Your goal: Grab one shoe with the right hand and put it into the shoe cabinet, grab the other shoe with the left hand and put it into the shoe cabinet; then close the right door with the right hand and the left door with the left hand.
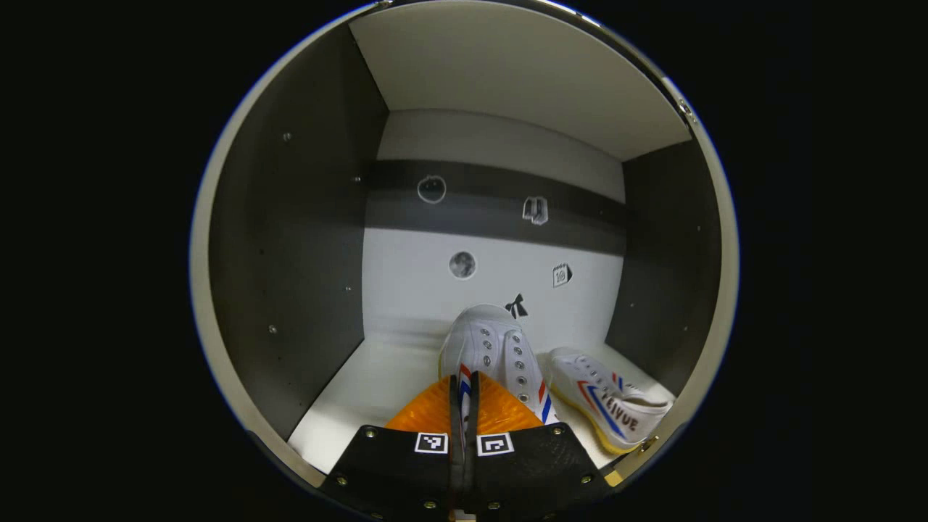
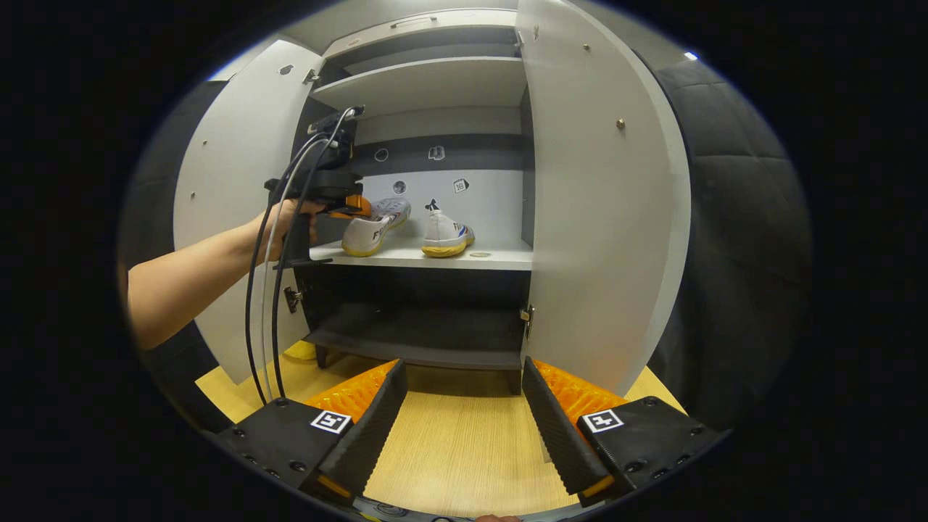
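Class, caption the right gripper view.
Open right gripper faces the cabinet; left gripper sets a shoe beside the other shoe.

White cabinet shelf (image 2: 500, 255), 2 white sneakers on it, left sneaker (image 2: 373, 226), right sneaker (image 2: 446, 233).

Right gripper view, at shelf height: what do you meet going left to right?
Left door → left gripper gripping one shoe → other shoe → right door.

left gripper view inside cabinet shelf (image 1: 362, 391), right gripper view farther back, facing same shelf (image 2: 500, 255)
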`<state>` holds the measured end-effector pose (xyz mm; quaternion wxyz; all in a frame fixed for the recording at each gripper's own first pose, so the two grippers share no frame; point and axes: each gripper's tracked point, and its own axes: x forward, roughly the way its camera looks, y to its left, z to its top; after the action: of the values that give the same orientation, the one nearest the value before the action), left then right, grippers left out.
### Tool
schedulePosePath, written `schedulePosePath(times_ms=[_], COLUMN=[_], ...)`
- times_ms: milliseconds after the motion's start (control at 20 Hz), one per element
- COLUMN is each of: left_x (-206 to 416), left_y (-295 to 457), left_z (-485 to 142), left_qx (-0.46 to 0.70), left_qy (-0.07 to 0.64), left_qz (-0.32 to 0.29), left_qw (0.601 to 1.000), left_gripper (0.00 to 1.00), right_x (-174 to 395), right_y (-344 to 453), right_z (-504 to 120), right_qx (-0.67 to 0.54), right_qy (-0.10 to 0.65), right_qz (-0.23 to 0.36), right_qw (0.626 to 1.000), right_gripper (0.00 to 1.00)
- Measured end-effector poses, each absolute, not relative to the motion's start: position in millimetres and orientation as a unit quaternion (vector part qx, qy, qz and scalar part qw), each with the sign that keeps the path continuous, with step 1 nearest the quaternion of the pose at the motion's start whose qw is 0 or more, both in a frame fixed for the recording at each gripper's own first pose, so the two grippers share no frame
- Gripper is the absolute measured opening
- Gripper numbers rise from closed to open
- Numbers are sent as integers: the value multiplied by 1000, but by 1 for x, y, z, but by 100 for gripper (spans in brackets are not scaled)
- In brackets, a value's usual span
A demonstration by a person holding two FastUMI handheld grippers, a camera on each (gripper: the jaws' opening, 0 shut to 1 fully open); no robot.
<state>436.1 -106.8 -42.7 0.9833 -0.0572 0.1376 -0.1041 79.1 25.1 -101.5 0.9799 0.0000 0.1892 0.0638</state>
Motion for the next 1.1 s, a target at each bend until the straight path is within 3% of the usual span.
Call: schedulePosePath(times_ms=[250, 400, 550, 750, 1100], left_x=[446, 436, 425, 391, 297], left_y=[-95, -107, -103, -102, -88], left_z=[-40, -38, -30, -17, 29], left_qx=[-27, -13, -8, -5, -9], left_qy=[122, 121, 105, 84, 39], left_qz=[-85, -110, -96, -100, -111], left_qw=[988, 986, 990, 991, 993], left_gripper=[0, 0, 21, 81, 81], right_x=[80, 79, 76, 70, 58], right_y=[30, 36, 39, 38, 28], right_z=[-104, -103, -96, -84, -58], right_qx=[0, 3, 0, -4, -11], right_qy=[192, 191, 181, 167, 136], right_qz=[70, 76, 78, 75, 61], right_qw=[979, 979, 980, 983, 989], right_gripper=[100, 100, 100, 100, 99])
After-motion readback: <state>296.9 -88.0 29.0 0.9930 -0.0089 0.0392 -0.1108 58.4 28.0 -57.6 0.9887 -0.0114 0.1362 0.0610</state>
